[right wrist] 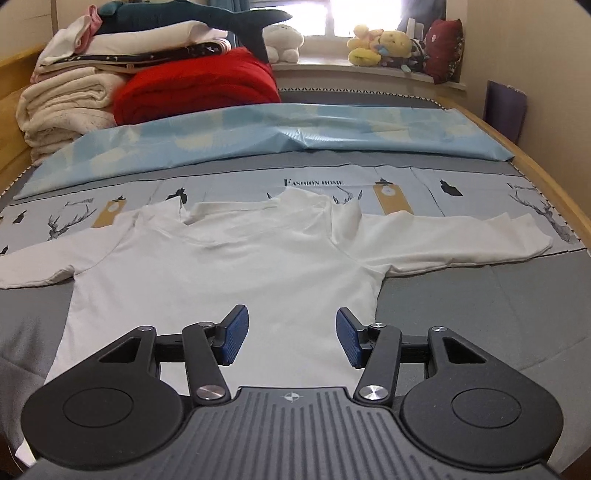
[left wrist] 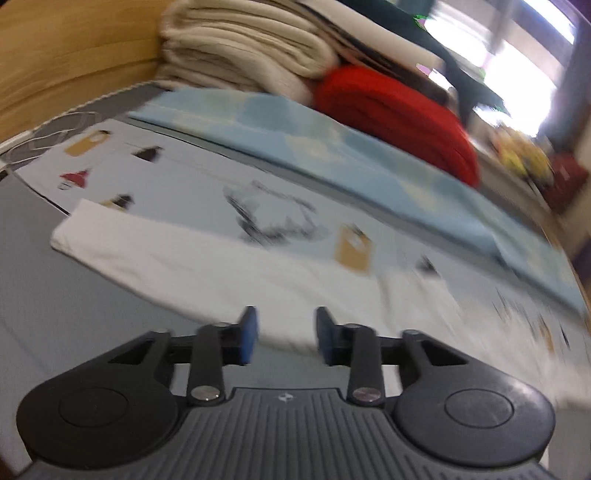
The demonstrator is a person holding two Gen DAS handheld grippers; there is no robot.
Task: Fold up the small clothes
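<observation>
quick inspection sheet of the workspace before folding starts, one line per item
surface: bed with grey cover and a deer-print sheet band.
job's things: white long-sleeved top lying flat, both sleeves spread out, collar toward the window.
clutter: folded cream blankets, red blanket, light blue sheet, dark shark plush.
grippers: left gripper open by a sleeve, view blurred; right gripper open over the top's hem; neither holds anything.
cables: nothing seen.
surroundings: windowsill with plush toys, wooden bed frame.
</observation>
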